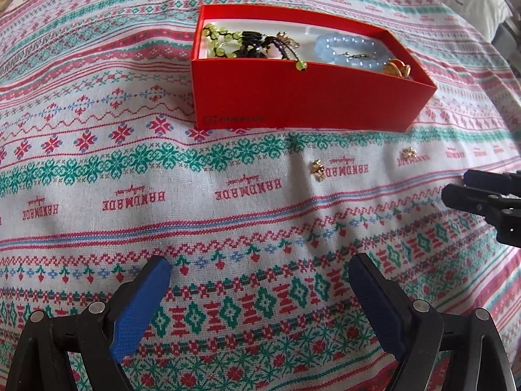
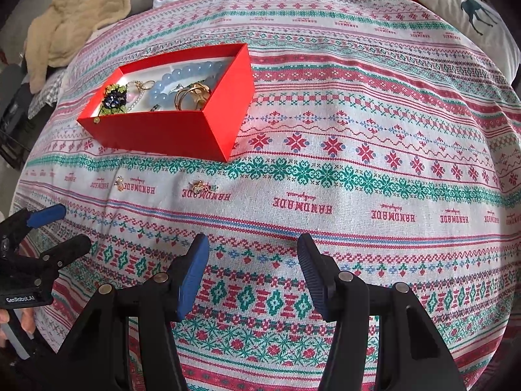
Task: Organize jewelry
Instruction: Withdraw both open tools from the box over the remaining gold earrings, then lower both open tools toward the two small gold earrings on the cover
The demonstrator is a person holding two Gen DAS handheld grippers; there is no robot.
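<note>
Two small gold earrings (image 1: 318, 169) (image 1: 409, 153) lie on woven cloth (image 1: 130, 195); red cardboard box (image 1: 293, 97) behind.

I count one red box (image 2: 169, 123), two small gold earrings (image 2: 199, 187) (image 2: 119, 183) loose on the bedspread (image 2: 358, 163), one blue bead bracelet (image 2: 172, 84), and two tongs (image 2: 254, 270) (image 1: 259, 288).

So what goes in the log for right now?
left gripper: open | right gripper: open | red box: holds bracelets | two gold earrings: on cloth
</note>
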